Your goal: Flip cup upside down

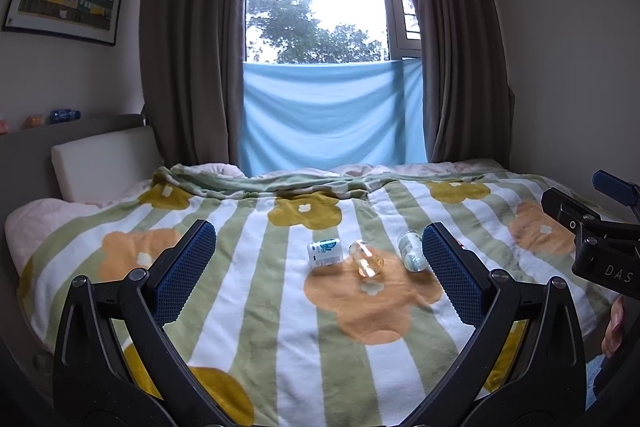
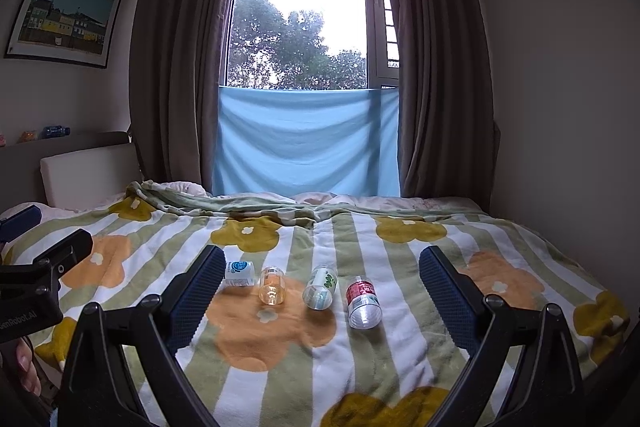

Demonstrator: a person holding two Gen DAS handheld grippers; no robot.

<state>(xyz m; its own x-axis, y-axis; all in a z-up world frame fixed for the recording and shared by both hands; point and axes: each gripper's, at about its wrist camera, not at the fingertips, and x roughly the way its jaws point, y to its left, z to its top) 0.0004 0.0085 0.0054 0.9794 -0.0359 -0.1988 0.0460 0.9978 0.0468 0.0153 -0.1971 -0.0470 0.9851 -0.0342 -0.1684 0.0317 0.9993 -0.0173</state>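
Several small cups lie on their sides in a row on the flowered blanket (image 2: pixel 280 347). From the left: a white cup with a blue label (image 2: pixel 240 273), a clear amber cup (image 2: pixel 272 285), a clear cup with a green label (image 2: pixel 320 287) and a clear cup with a red label (image 2: pixel 363 302). In the left wrist view I see the white cup (image 1: pixel 325 253), the amber cup (image 1: pixel 366 259) and the green-label cup (image 1: pixel 412 251); the red-label cup is hidden behind a finger. My left gripper (image 1: pixel 320 267) is open and empty, short of the cups. My right gripper (image 2: pixel 322 285) is open and empty, short of the cups.
The blanket covers a bed (image 1: pixel 40 223) with a white headboard cushion (image 1: pixel 104 159) at the left. Brown curtains (image 2: pixel 176 87) and a blue cloth (image 2: pixel 308 143) hang at the window behind. A wall (image 2: pixel 560 107) stands on the right.
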